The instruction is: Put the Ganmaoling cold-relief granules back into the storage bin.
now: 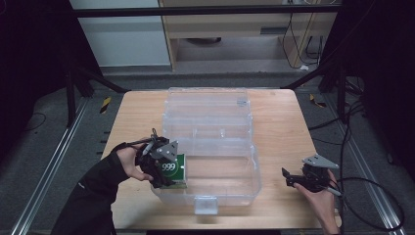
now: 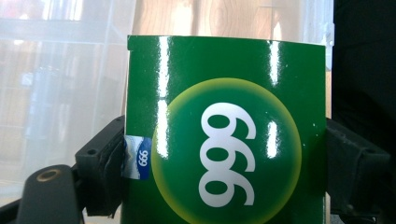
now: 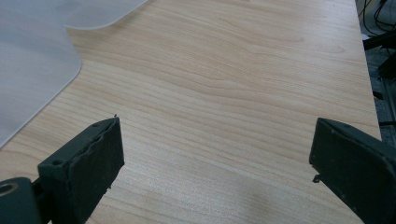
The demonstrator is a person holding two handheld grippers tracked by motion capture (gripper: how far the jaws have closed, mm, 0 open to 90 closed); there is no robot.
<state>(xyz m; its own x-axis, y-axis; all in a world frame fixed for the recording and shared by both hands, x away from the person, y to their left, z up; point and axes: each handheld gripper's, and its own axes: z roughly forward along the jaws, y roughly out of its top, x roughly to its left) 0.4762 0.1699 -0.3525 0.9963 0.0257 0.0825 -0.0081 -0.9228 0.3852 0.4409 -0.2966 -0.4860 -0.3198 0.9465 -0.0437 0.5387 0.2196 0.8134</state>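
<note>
The left gripper [image 1: 166, 169] clamps a green box [image 2: 224, 135] between its jaws, long axis running away from them, at the clear bin's [image 1: 244, 188] near-left corner. The right gripper [image 1: 293, 180] hovers spread over bare tabletop [image 3: 224, 93].

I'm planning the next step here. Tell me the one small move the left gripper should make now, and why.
Probably lower the green box a little further into the clear container before letting go. The left gripper is shut on the box at the container's left edge, the lid lies open behind, and the right gripper waits open over the table.
</note>
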